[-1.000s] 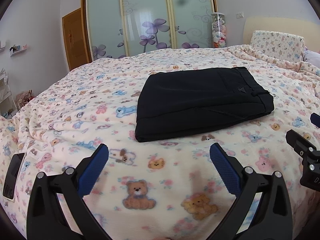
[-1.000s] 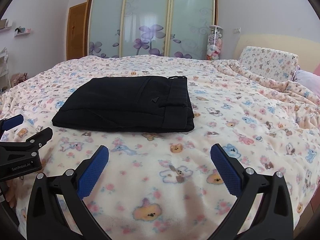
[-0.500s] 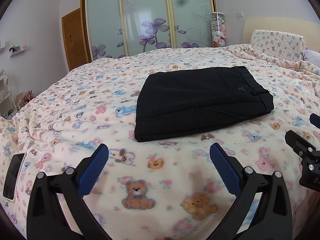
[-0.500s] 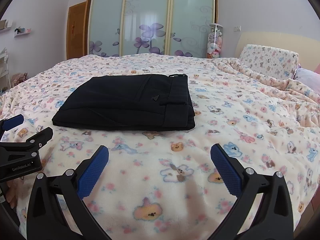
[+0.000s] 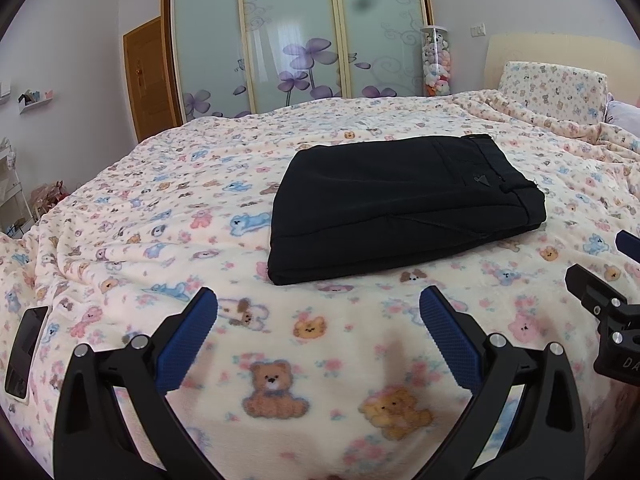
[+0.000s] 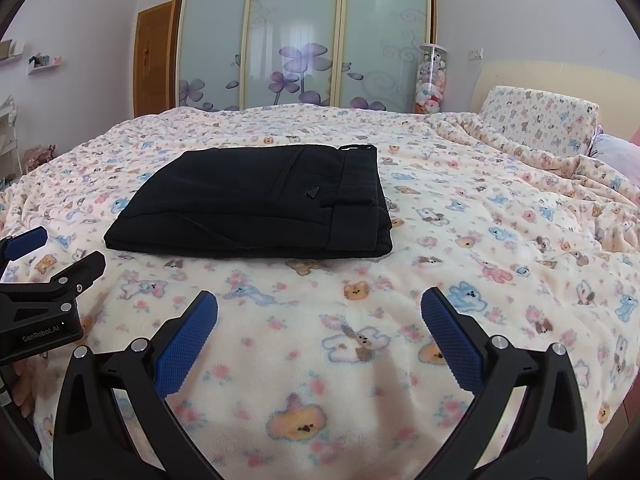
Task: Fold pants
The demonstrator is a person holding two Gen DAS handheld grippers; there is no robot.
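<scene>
The black pants (image 5: 400,208) lie folded into a compact rectangle on the bear-print bed cover (image 5: 160,216), waistband to the right. They also show in the right wrist view (image 6: 260,204). My left gripper (image 5: 318,312) is open and empty, held back from the near edge of the pants. My right gripper (image 6: 319,312) is open and empty, also short of the pants. Each gripper shows at the edge of the other's view: the right one in the left wrist view (image 5: 608,304), the left one in the right wrist view (image 6: 48,276).
A dark phone (image 5: 26,346) lies on the bed cover at the left. A pillow (image 6: 536,120) and headboard stand at the far right. Sliding wardrobe doors (image 6: 304,36), a wooden door and a tube of plush toys (image 6: 429,80) are behind the bed.
Both views have shifted only slightly; the pants sit a touch farther off. The pants lie unchanged and both grippers stay open.
</scene>
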